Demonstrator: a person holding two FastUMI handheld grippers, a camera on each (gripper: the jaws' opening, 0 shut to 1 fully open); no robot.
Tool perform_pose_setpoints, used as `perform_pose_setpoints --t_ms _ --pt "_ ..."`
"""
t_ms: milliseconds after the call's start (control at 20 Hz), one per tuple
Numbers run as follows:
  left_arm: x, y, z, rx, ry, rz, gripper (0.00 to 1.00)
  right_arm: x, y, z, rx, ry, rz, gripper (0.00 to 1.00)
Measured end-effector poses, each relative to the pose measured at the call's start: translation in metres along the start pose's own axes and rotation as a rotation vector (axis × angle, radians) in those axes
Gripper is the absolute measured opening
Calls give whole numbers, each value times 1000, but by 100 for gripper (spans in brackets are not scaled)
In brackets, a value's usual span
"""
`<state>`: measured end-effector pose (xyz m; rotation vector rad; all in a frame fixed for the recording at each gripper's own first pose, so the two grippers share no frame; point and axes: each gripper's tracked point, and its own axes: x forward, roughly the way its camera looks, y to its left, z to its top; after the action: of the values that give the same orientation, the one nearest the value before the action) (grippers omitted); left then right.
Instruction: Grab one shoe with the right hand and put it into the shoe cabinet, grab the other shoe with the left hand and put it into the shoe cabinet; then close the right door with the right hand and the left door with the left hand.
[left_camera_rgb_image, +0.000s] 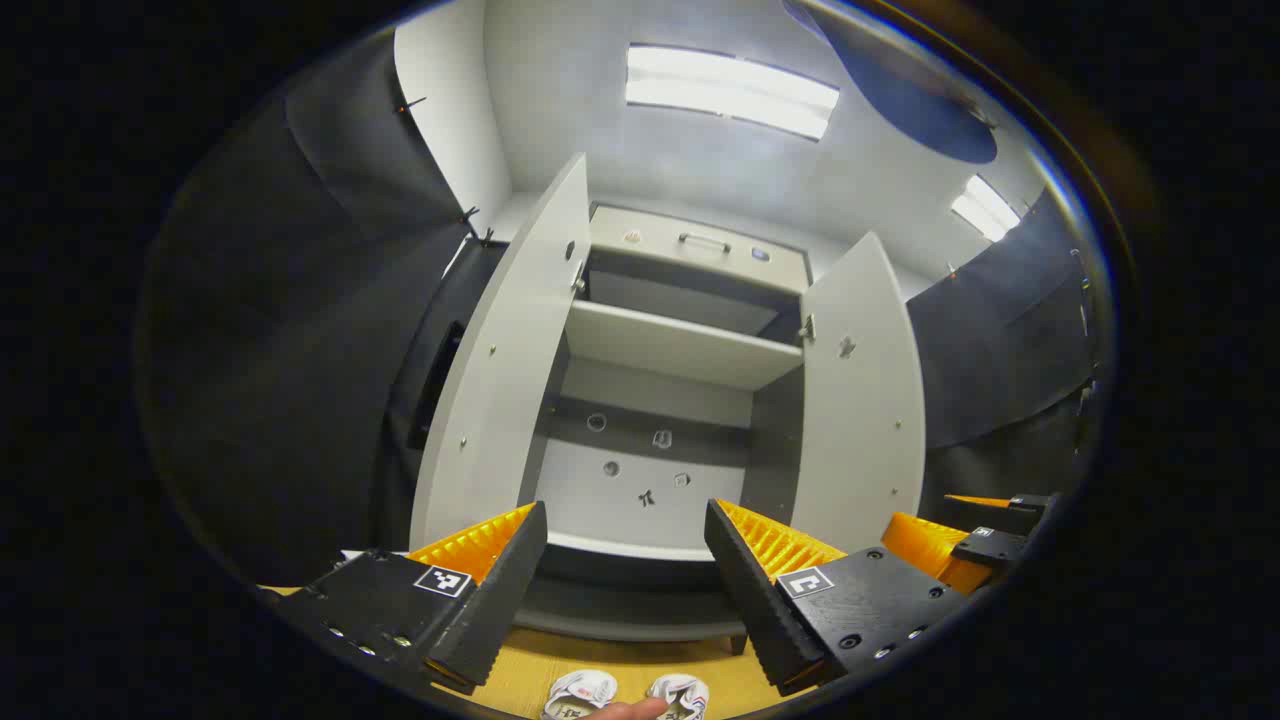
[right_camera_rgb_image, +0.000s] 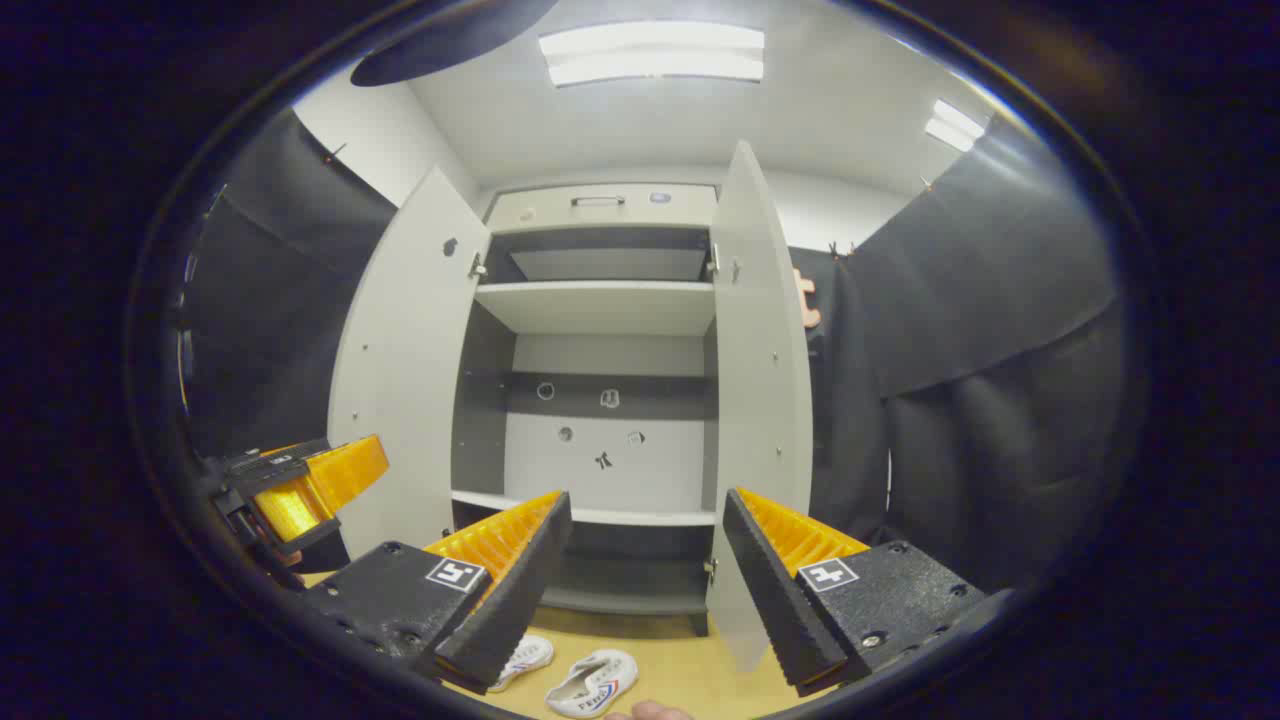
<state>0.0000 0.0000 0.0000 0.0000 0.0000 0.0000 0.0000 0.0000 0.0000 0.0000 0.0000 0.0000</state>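
the left gripper view takes in the shoe cabinet (left_camera_rgb_image: 680, 350) from slightly left of centre, so its right door (left_camera_rgb_image: 865, 400) faces the camera broadly while the left door (left_camera_rgb_image: 510, 380) stands edge-on. in this view the right gripper (left_camera_rgb_image: 975, 545) pokes in at the lower right edge, beside that door. the right gripper view squares up to the cabinet (right_camera_rgb_image: 600, 310) and gives the mirror case: the left door (right_camera_rgb_image: 405, 370) broad, the right door (right_camera_rgb_image: 760, 380) narrow, and the left gripper (right_camera_rgb_image: 300, 490) at the lower left edge, near the left door's foot.

the left gripper (left_camera_rgb_image: 625, 580), seen from its own camera, has its fingers spread wide with nothing between them and nothing touched. the right gripper (right_camera_rgb_image: 645, 585) is likewise wide apart and carries nothing.

both shoes lie on the yellowish floor (left_camera_rgb_image: 620, 670) in front of the cabinet, below the grippers. they are white sneakers, side by side: the left shoe (left_camera_rgb_image: 580, 693) and the right shoe (left_camera_rgb_image: 680, 695) in the left gripper view; in the right gripper view the left shoe (right_camera_rgb_image: 525, 657) is partly hidden behind the gripper's finger and the right shoe (right_camera_rgb_image: 595, 683) sits in the gap.

a fingertip (left_camera_rgb_image: 625, 710) shows at the bottom edge, between the shoes. inside the cabinet the middle shelf (right_camera_rgb_image: 598, 305) and the bottom shelf (right_camera_rgb_image: 590, 515) are bare; the back panel has small holes and fittings. a drawer with a handle (right_camera_rgb_image: 598, 201) tops the cabinet. ceiling lights (right_camera_rgb_image: 655, 52) glow overhead.
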Motion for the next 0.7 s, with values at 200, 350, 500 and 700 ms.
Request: perform_pose_setpoints --t_ms 200,350,500,700 --pt "8 6 -26 100 79 17 95 0 -7 -28 29 103 -1 99" --pt "6 3 -32 90 90 -2 95 -2 -14 -27 8 89 -22 99" --pt "4 4 -36 104 102 7 95 -4 -13 -23 6 78 -18 99" --pt "5 10 -39 99 109 19 95 -5 -13 -23 8 76 -22 99"
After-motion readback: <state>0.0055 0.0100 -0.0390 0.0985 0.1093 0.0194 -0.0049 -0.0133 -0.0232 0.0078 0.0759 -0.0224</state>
